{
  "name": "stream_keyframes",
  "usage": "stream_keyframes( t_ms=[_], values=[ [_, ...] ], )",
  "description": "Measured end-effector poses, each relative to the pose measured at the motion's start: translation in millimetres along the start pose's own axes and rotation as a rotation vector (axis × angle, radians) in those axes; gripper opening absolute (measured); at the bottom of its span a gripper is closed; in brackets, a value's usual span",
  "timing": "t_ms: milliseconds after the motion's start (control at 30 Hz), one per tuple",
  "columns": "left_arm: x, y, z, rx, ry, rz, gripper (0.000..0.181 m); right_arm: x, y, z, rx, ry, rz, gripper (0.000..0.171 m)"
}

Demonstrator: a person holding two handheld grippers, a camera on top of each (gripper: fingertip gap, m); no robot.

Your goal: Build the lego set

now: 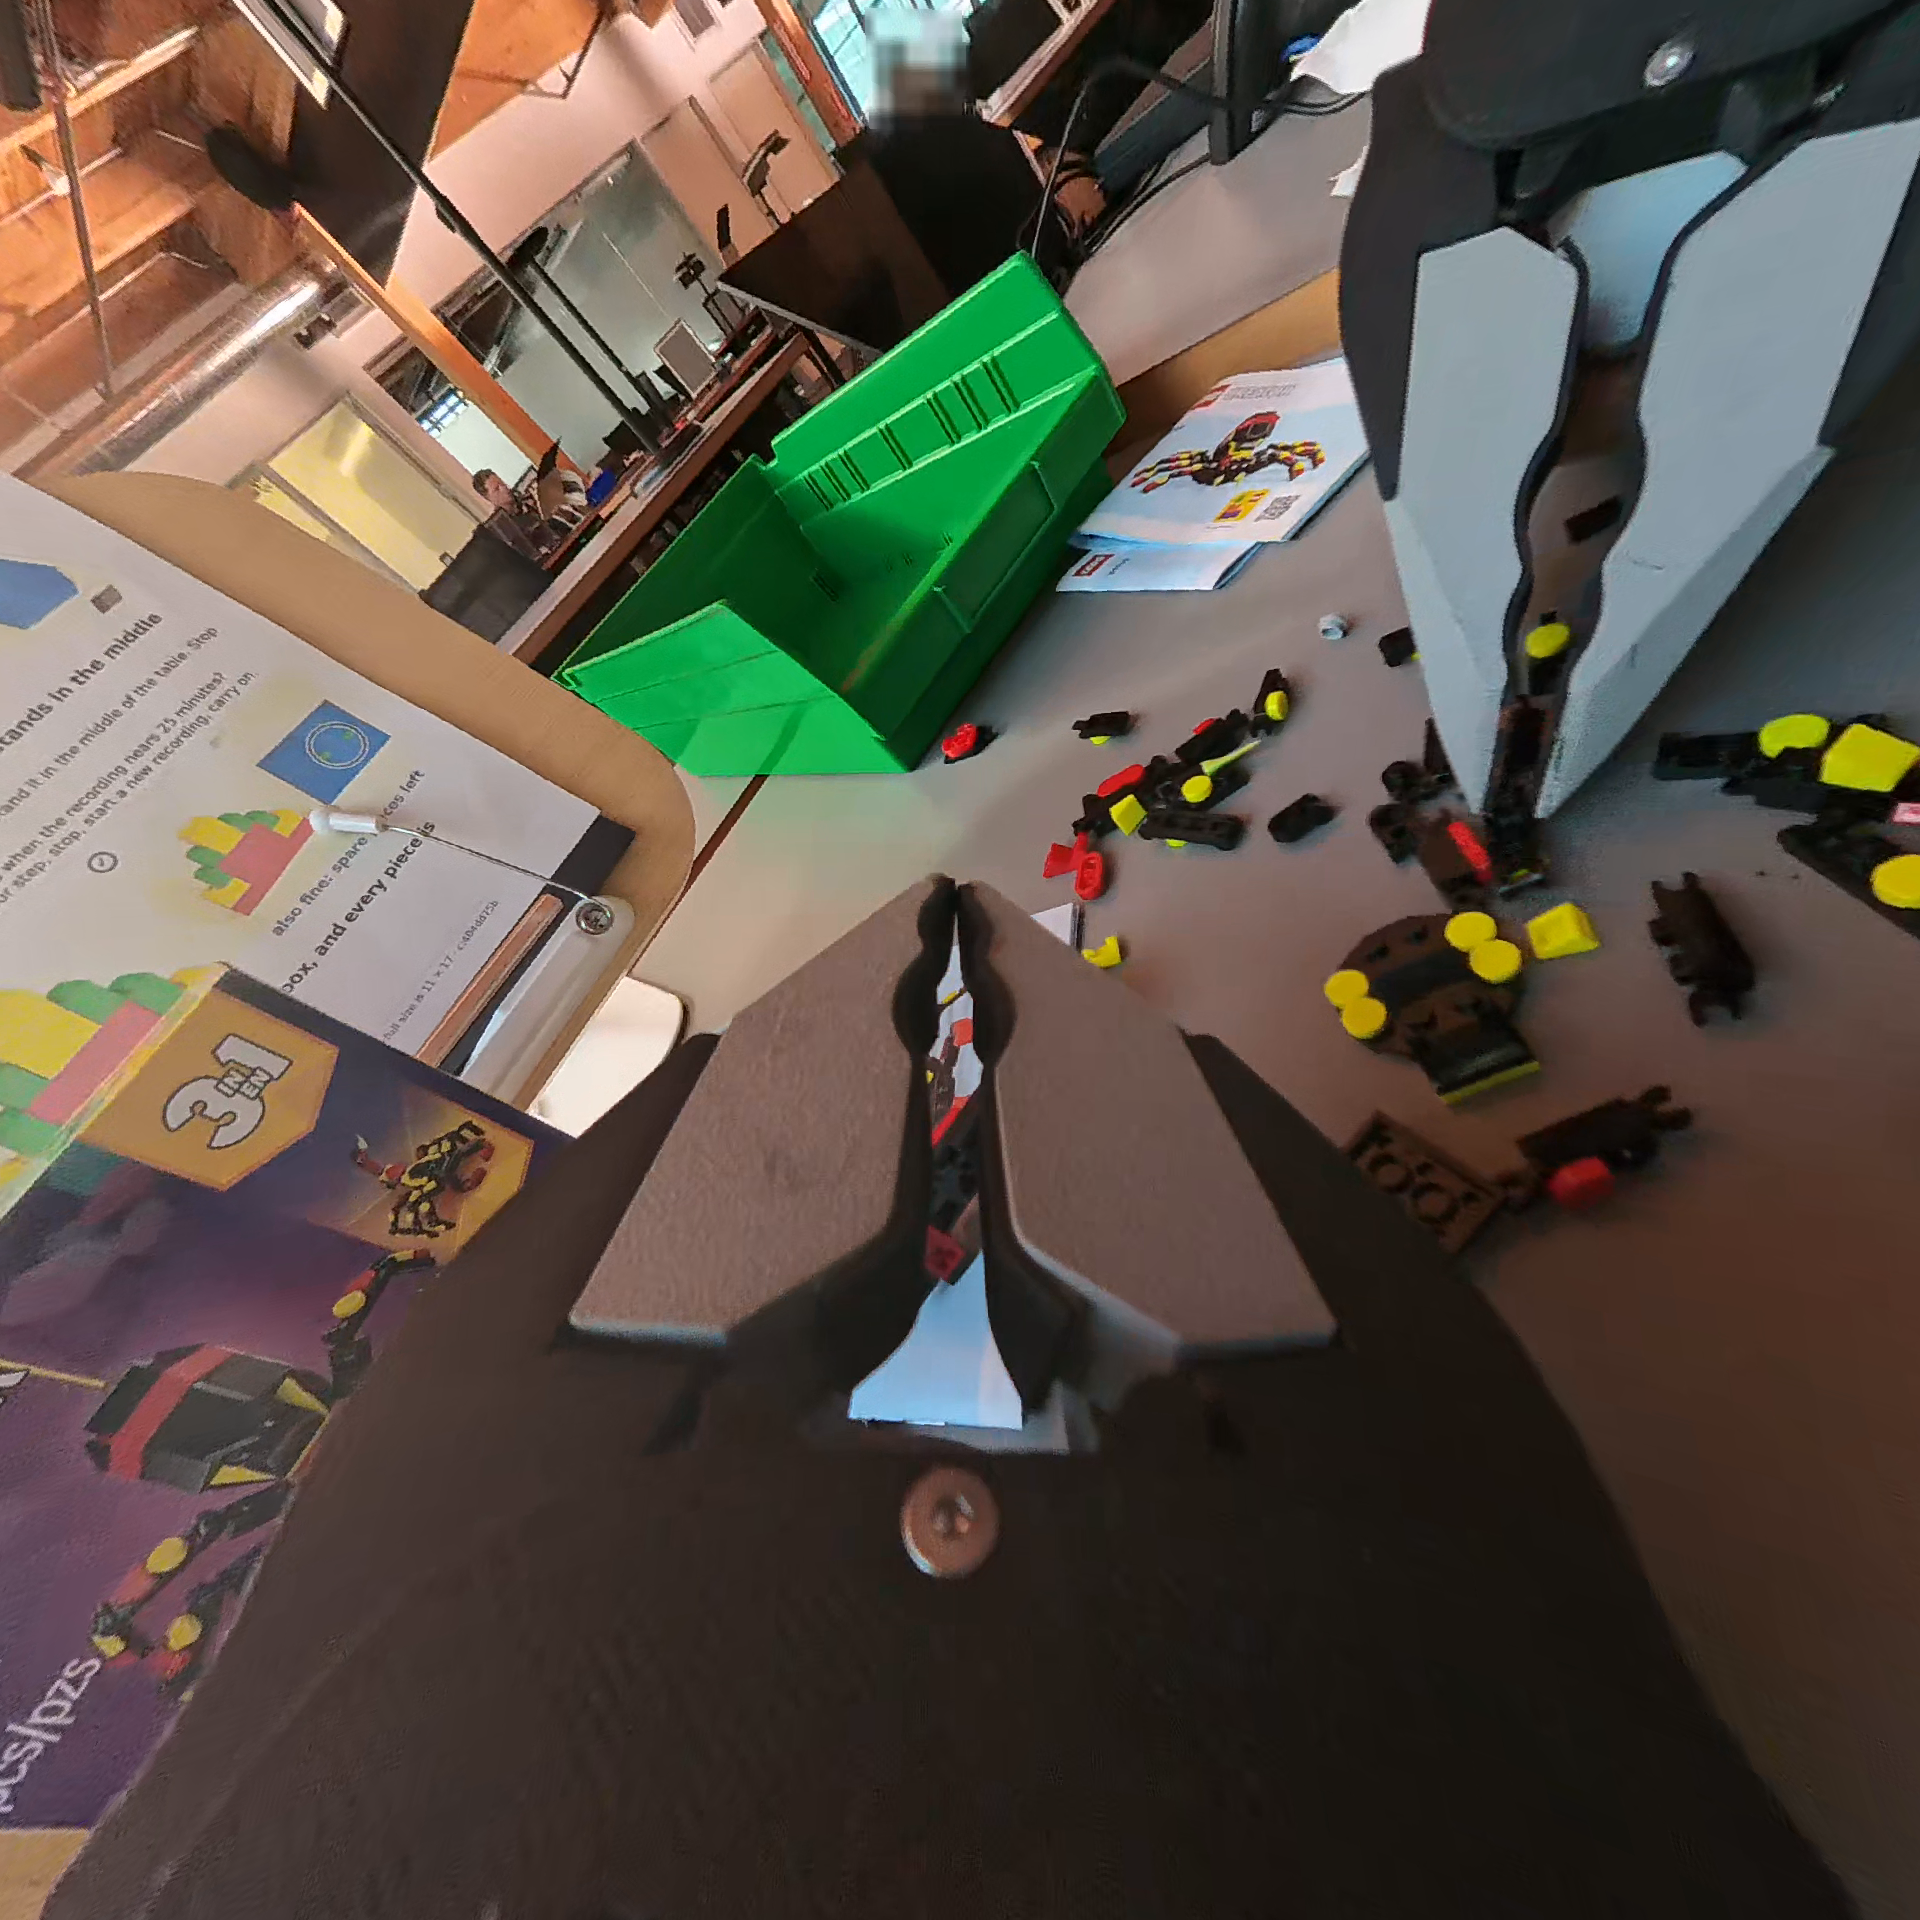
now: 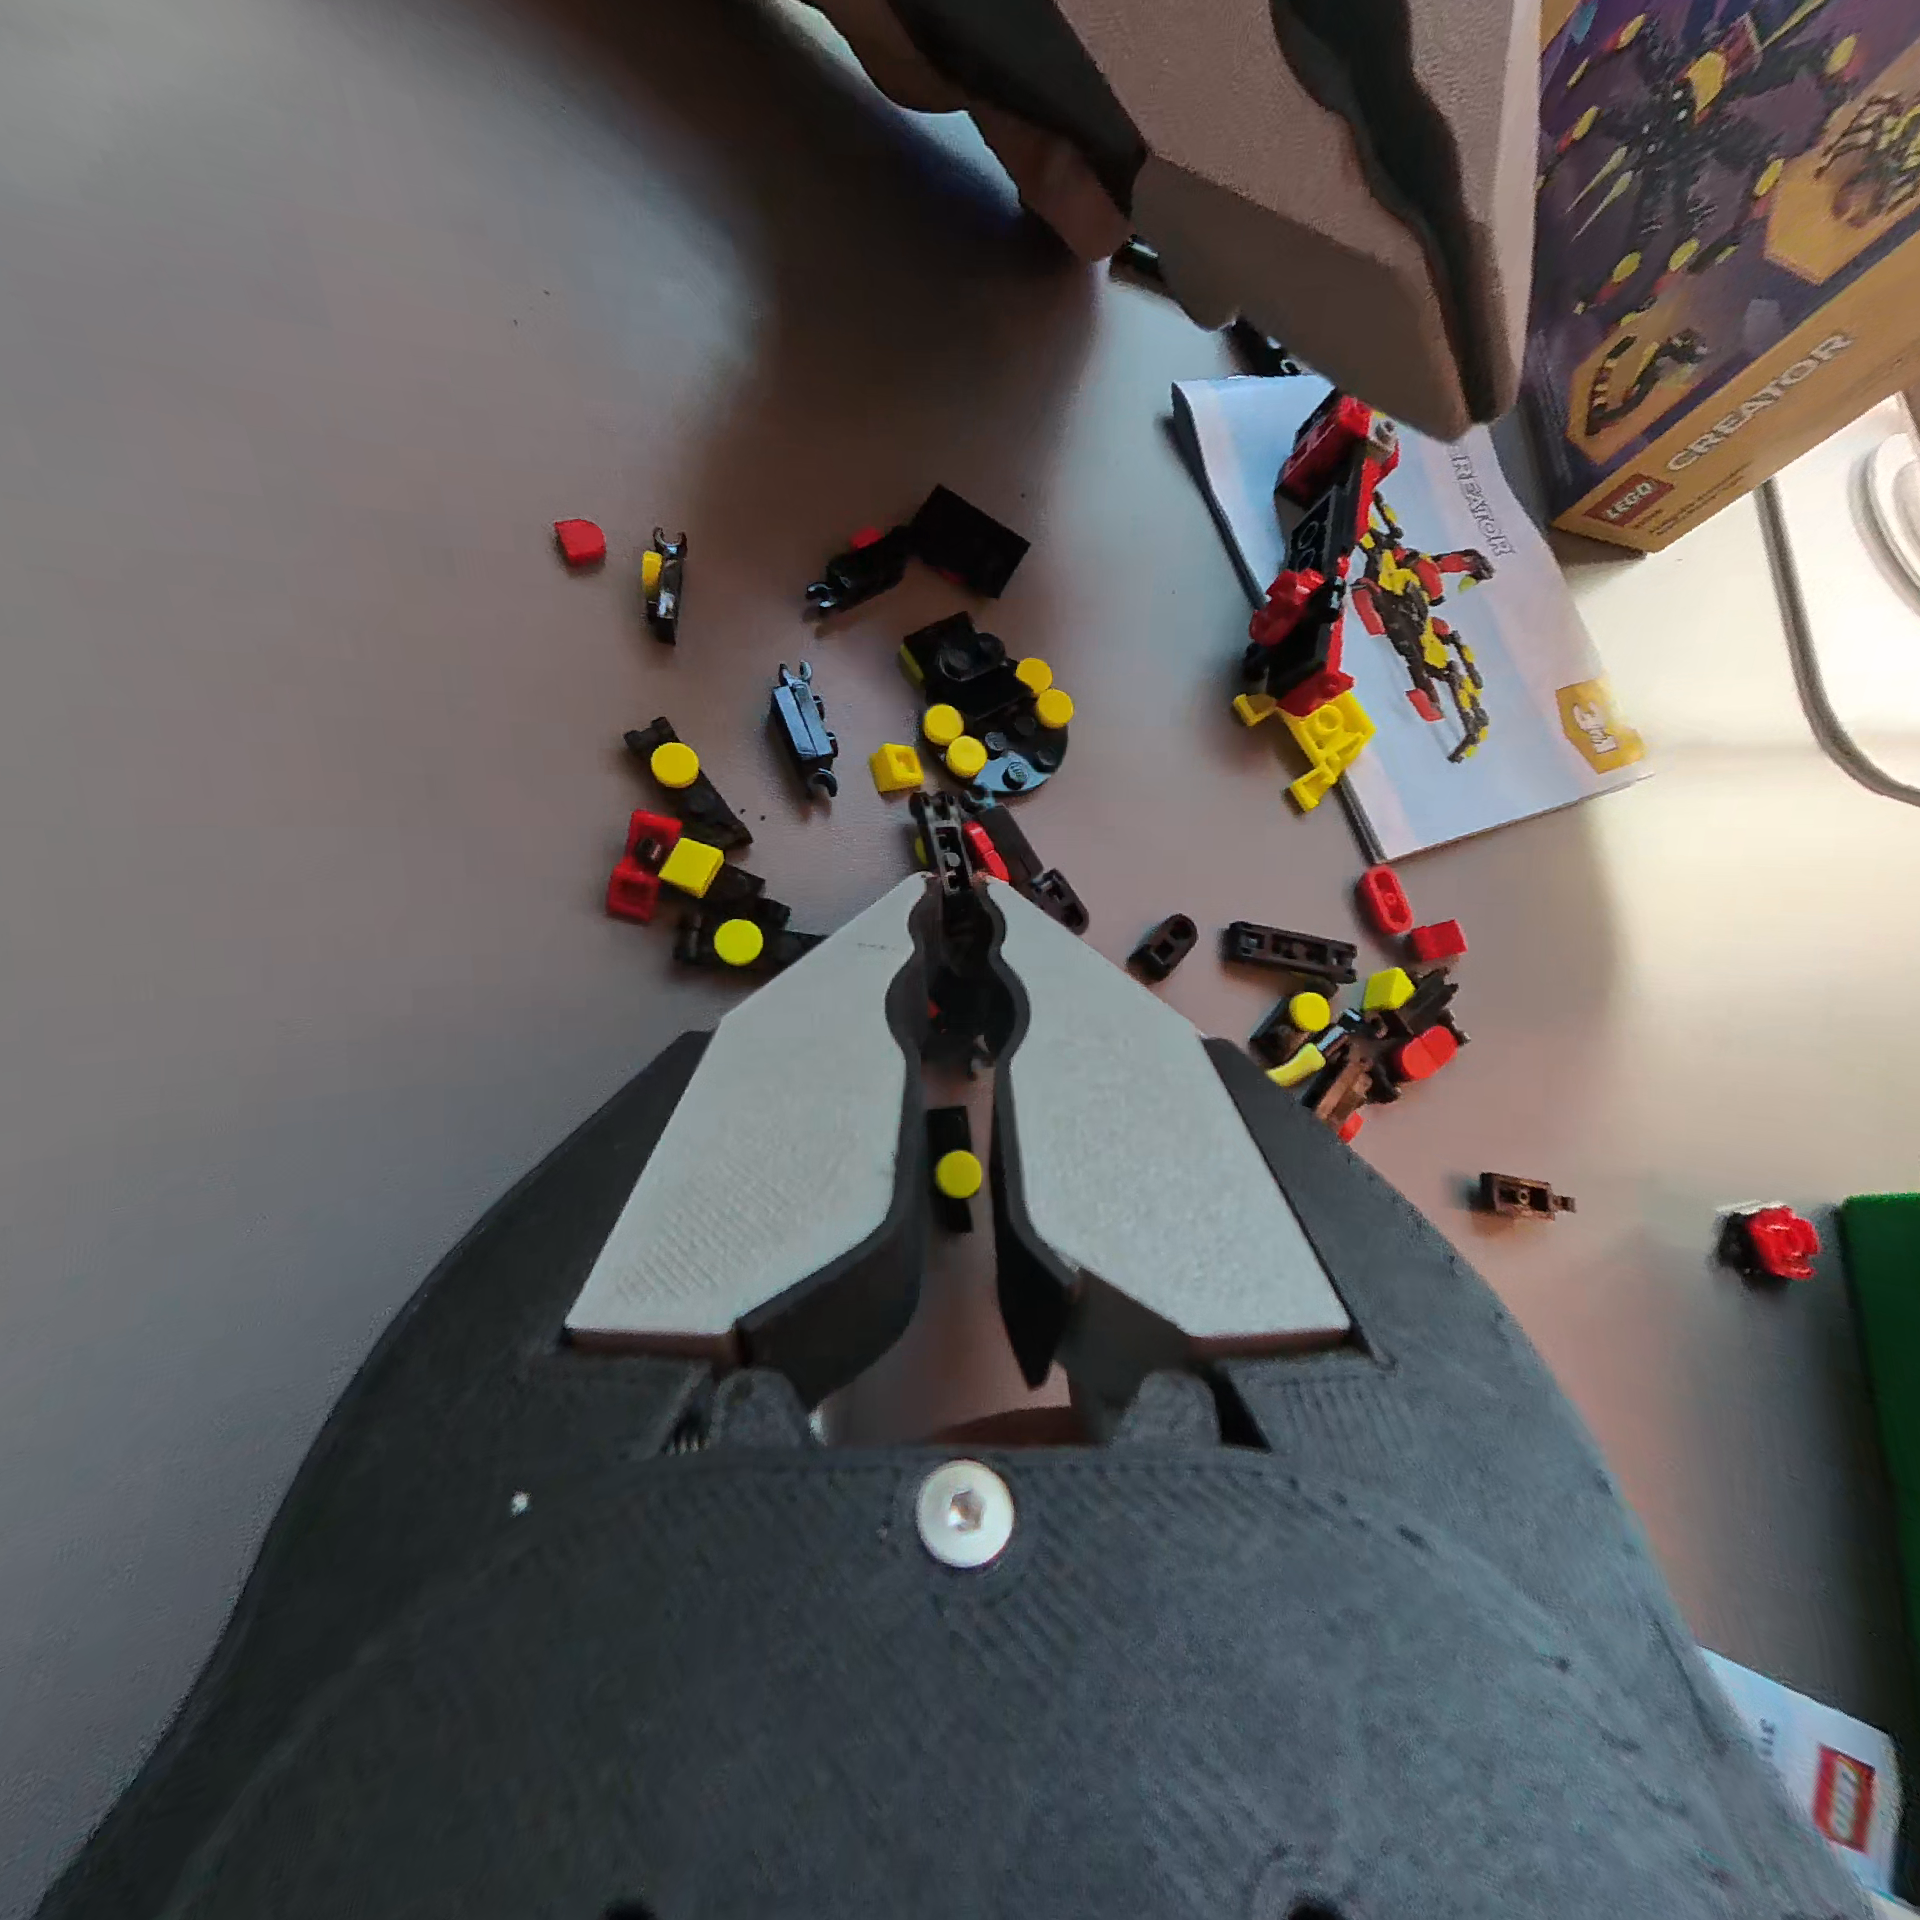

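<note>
Grey tabletop (image 2: 312, 416) in what looks like an open workshop, with desks and shelving way off in the background and a person sitting far back. Lego bits are scattered all over the middle of the table: black, yellow and red loose pieces (image 2: 707, 862), plus a round black plate with yellow dots (image 2: 992, 717) on it.

The right gripper (image 2: 954, 894) is pointed down at the pile, jaws nearly together and pinching a thin black piece (image 2: 948, 847) that sticks out past the tips. In the left wrist view the same gripper (image 1: 1519, 821) shows with its tips down among the bricks.

The left gripper (image 1: 956, 896) hovers above an instruction booklet (image 2: 1496, 665), jaws pressed together at the tips. I can't tell if it's gripping anything. A half-built red, black and yellow model (image 2: 1311, 613) lies on that booklet, right under the left gripper.

The purple set box (image 1: 208, 1351) sits near left, with a printed sheet (image 1: 260, 748) on a wooden board beside it. A green plastic bin (image 1: 883, 561) is further back, and two more booklets (image 1: 1236, 457) lie just right of it.
</note>
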State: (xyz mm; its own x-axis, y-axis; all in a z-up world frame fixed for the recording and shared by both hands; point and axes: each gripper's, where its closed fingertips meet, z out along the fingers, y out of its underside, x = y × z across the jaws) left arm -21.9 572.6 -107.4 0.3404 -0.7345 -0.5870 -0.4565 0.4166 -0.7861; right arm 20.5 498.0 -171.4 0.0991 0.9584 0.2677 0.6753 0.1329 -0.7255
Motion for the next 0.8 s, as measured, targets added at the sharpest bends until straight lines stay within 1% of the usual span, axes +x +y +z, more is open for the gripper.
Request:
stream_keyframes(
  t_ms=[33, 167, 300, 433, 533, 633, 700, 800],
  values=[
    [1.3, 0.8, 0.8, -0.008, -0.002, 0.015, 0.0, 0.5, -0.4, 0.3, 0.002, 0.007, -0.01, 0.001],
    [7.0, 2.8, 3.4, -0.028, -0.01, 0.081, 0.0, 7.9, -6.7, -2.8, 0.049, 0.049, -0.014, 0.0],
    [6.1, 1.9, 3.7, -0.021, -0.018, 0.086, 0.0, 28.6, -18.8, -14.7, 0.163, 0.152, 0.033, 0.0],
    [4.8, 0.7, 3.5, -0.011, -0.031, 0.092, 0.0, 61.9, -28.9, -30.9, 0.274, 0.365, 0.059, 0.0],
    [4.9, 2.1, 4.9, -0.022, -0.032, 0.098, 0.0, 83.6, -33.5, -39.1, 0.313, 0.535, 0.047, 0.0],
    [2.7, 4.0, 6.4, -0.036, -0.038, 0.085, 0.0, 103.7, -39.8, -39.0, 0.303, 0.72, 0.003, 0.0],
    [-0.5, 5.0, 7.1, -0.042, -0.047, 0.069, 0.0, 112.5, -47.4, -32.0, 0.264, 0.809, -0.044, 0.0],
    [-8.3, 4.5, 6.9, -0.03, -0.056, 0.014, 0.0, 117.4, -72.7, -26.1, 0.241, 0.94, -0.194, 0.0]
  ],
)
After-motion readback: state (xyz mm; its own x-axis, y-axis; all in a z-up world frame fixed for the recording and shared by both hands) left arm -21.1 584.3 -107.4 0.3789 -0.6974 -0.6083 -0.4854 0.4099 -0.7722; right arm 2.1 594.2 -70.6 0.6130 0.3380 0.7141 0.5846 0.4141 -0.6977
